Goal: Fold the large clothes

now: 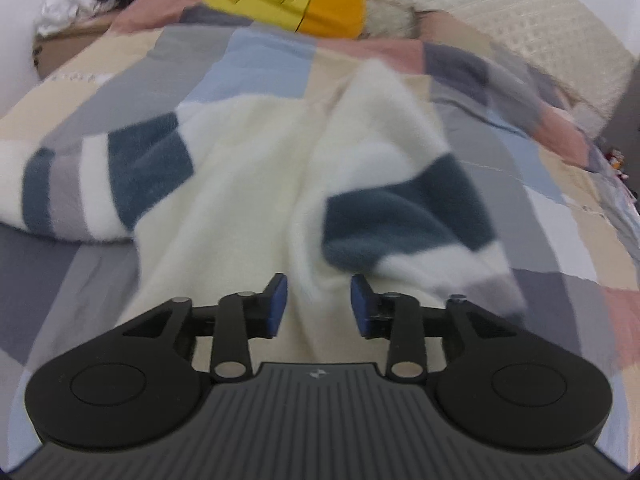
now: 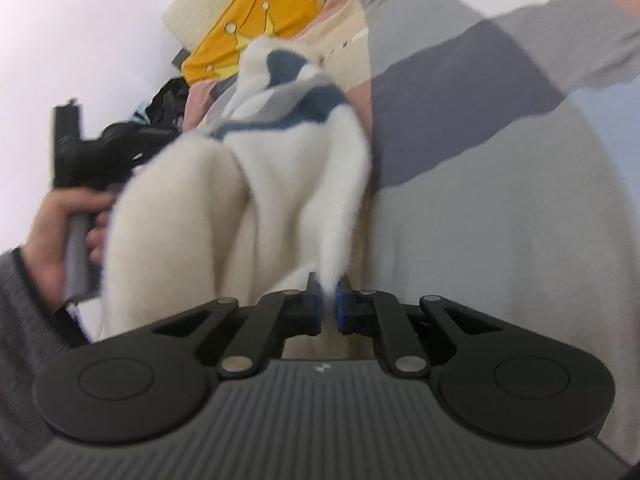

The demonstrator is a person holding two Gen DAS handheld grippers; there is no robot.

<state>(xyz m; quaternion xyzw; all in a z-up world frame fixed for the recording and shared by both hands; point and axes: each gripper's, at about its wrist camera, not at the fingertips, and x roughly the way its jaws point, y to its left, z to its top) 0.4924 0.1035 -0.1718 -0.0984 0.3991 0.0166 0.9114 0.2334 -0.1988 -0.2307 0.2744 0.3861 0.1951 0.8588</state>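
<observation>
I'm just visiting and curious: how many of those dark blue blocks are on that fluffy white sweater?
3 in the left wrist view of the sweater: one narrow at the far left, one wider beside it, one on the folded right part. More may be hidden in the folds.

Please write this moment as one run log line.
left tongs: open, over sweater | right tongs: shut on sweater edge | surface: patchwork quilt

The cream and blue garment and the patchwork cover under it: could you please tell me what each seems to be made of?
The garment looks like a soft fleece or brushed knit: fuzzy, matte nap, thick rounded folds, blurred edges. The patchwork cover looks like thin woven cotton, flat and matte with crisp colour blocks and fine creases. Blur leaves both uncertain.
</observation>
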